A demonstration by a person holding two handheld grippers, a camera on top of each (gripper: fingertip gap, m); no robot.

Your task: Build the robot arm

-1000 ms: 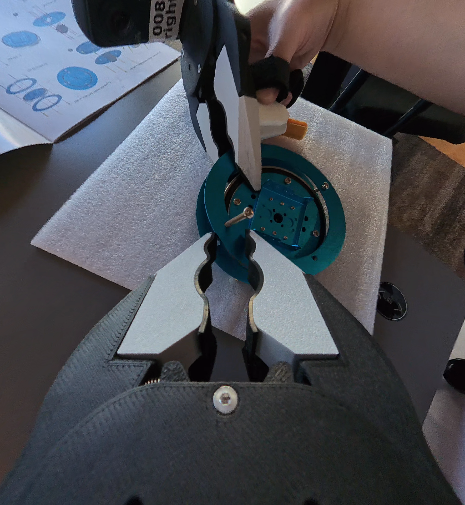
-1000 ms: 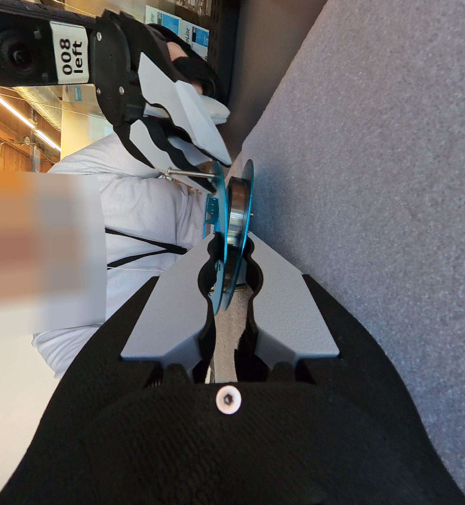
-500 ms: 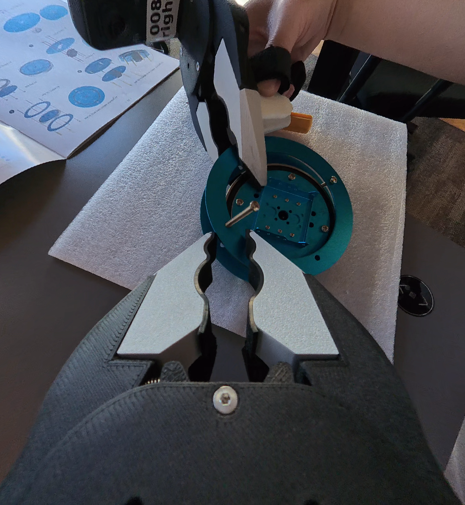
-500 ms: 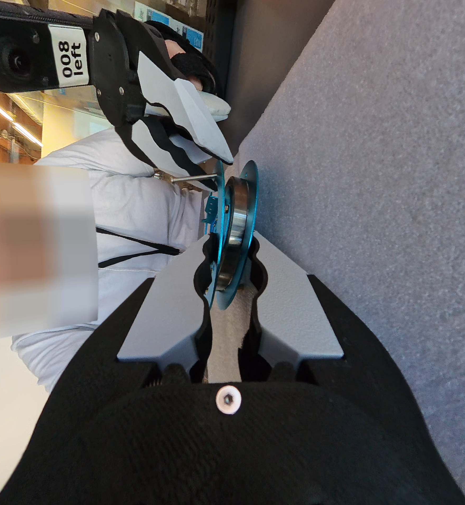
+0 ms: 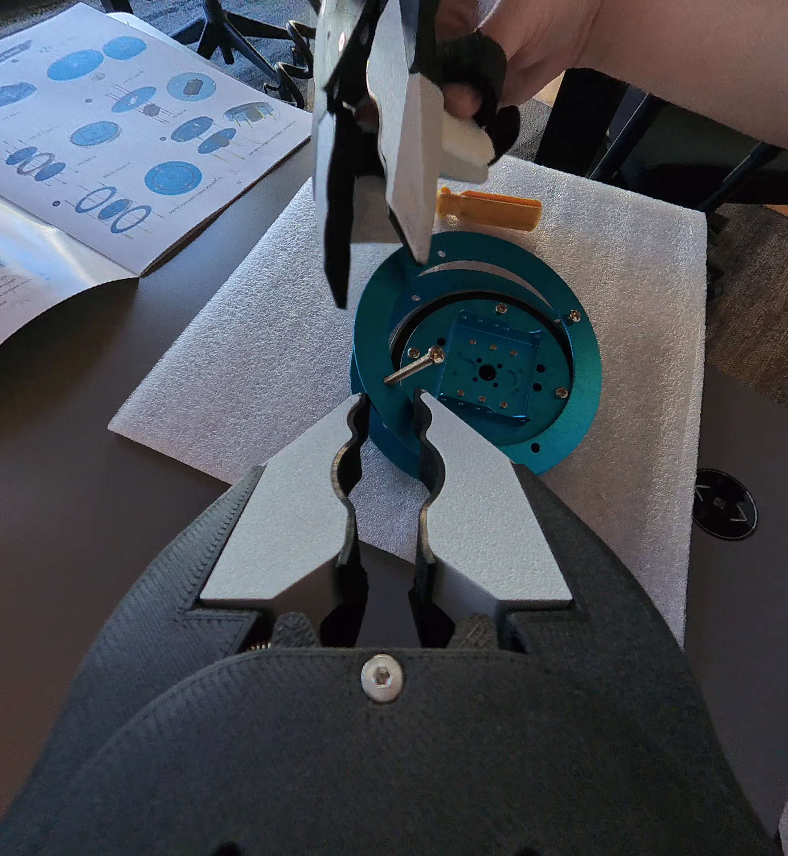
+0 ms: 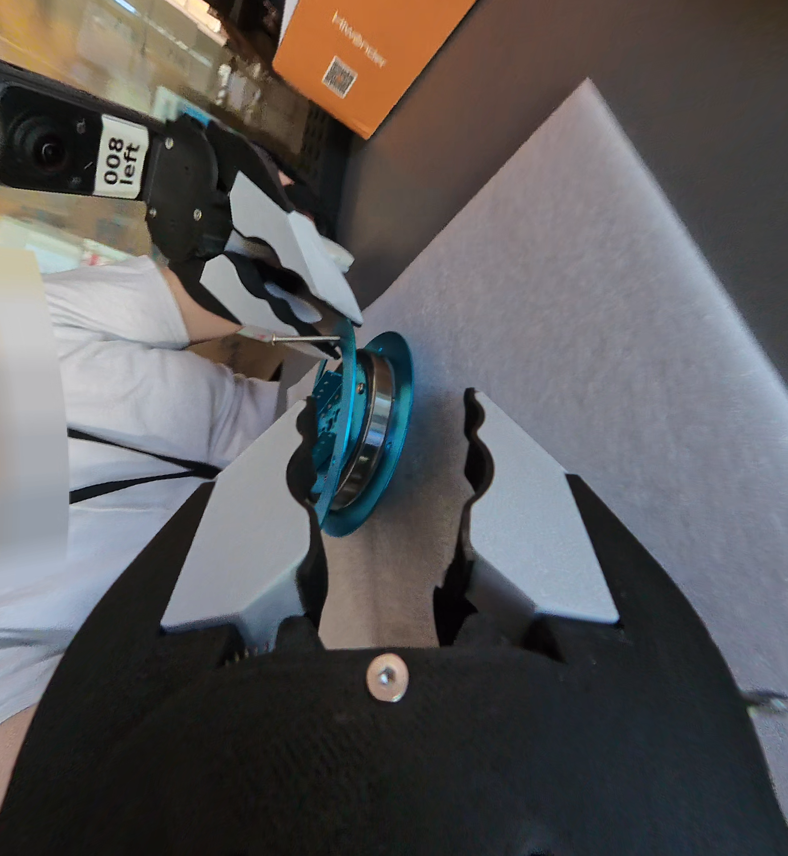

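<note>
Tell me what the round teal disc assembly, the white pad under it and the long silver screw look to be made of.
The round teal disc assembly looks like anodised aluminium: an even satin metallic sheen and thin machined flanges, with a polished steel-like ring between them. The white textured pad looks like soft packing foam, going by its pebbled matte surface. The long silver screw appears to be bright plated or stainless steel.
</note>
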